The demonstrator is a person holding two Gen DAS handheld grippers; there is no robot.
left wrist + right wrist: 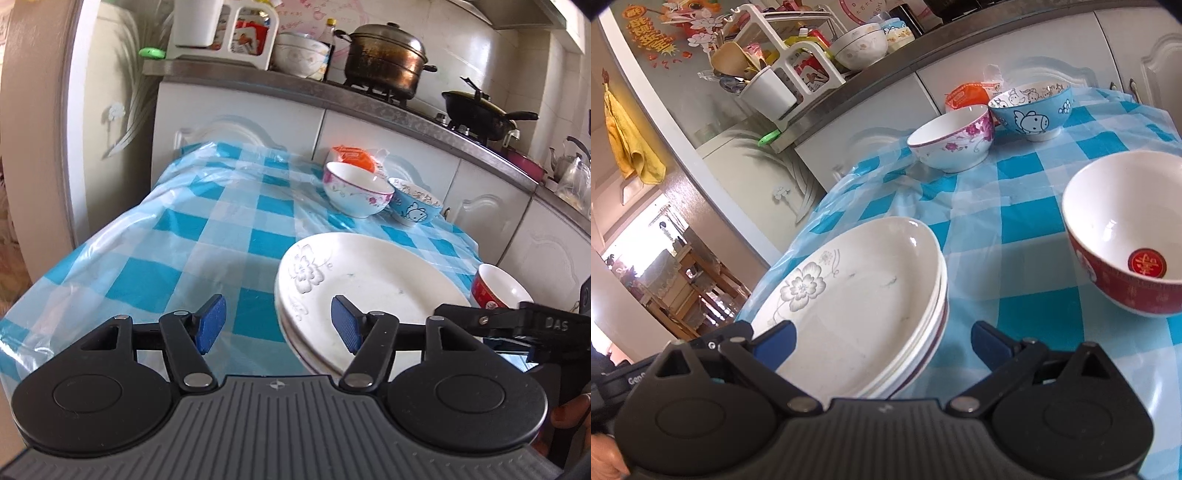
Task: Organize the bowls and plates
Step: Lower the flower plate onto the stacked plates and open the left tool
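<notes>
White plates (857, 295) are stacked on the checked tablecloth (147, 258). Nothing is seen inside the red bowl (1126, 236), set to the right of the stack, or the floral bowl (951, 138) and blue bowl (1032, 110), set touching at the far edge. The left gripper (277, 325) is held with jaws apart, the stack's left rim between them. The right gripper (882, 343) is likewise spread, the stack's right rim between its jaws.

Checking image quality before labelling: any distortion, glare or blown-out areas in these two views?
Left wrist: fisheye bends the countertop; sheen on the tablecloth. Right wrist: the doorway is overexposed, and the red bowl shows a small highlight.
</notes>
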